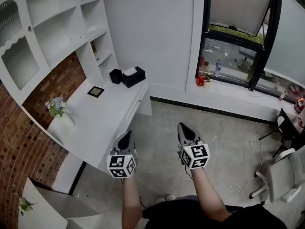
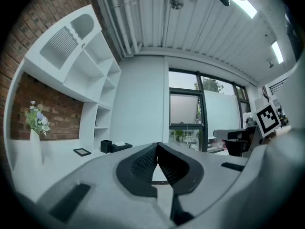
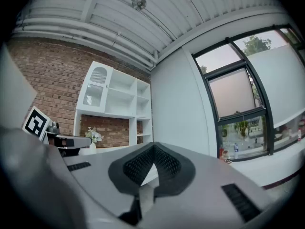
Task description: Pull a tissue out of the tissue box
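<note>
Desk (image 1: 105, 123) edge just beside left tool (image 1: 126, 135)

Soft daylight from the black-framed glass window (image 1: 237, 37), ahead and to the right of the grey left gripper (image 1: 125, 138), lights the room brightly and evenly, leaving only faint shadows. A white ceiling strip light (image 2: 248, 5) above that gripper glares. Both gripper views bend strongly toward their dark round edges, and the near jaws are blurred.

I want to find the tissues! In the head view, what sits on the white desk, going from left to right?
flowers → small picture frame → black square holder → tissue box
</note>
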Tool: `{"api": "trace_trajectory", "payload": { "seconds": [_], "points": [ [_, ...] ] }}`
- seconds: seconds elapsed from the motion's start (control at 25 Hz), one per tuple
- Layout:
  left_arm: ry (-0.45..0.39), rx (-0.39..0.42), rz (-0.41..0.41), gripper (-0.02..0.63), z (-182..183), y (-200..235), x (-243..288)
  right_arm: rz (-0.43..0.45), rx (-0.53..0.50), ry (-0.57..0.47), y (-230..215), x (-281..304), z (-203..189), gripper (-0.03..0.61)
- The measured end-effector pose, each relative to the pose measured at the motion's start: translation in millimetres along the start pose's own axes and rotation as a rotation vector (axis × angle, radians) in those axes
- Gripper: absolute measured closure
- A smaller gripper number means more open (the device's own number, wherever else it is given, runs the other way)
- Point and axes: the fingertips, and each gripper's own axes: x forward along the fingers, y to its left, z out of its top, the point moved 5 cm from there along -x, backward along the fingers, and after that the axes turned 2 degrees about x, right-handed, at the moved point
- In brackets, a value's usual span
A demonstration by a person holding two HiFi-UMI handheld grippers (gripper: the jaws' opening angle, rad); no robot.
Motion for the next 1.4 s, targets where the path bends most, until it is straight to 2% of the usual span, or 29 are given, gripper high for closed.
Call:
{"api": "trace_trajectory", "payload": {
  "seconds": [0.44,0.72,1.0,1.04,1.08,1.2,1.32,1.4],
  "points": [
    [0.000,-0.020,0.009,0.604,-2,3,1,0.015,0.006,0.007,3,7,0,0.580],
    [0.032,-0.003,-0.016,0.604,-10,-6,8,0.019,0.043,0.007,-3,2,-3,0.580],
    [0.035,-0.020,-0.051,0.601,-20,-18,5,0.017,0.053,0.011,-3,-10,-6,0.580],
    [0.033,-0.023,-0.056,0.594,-21,-19,4,0.016,0.055,0.013,-3,-11,-7,0.580],
    [0.029,-0.028,-0.059,0.546,-22,-19,3,0.015,0.059,0.015,-2,-12,-9,0.580],
    [0.012,-0.042,-0.064,0.455,-23,-19,-2,0.010,0.072,0.022,1,-14,-13,0.580],
    [-0.001,-0.055,-0.069,0.402,-22,-13,-7,0.008,0.076,0.025,6,-11,-16,0.580],
    [-0.007,-0.059,-0.072,0.396,-20,-6,-10,0.008,0.075,0.022,13,-7,-14,0.580]
  ]
}}
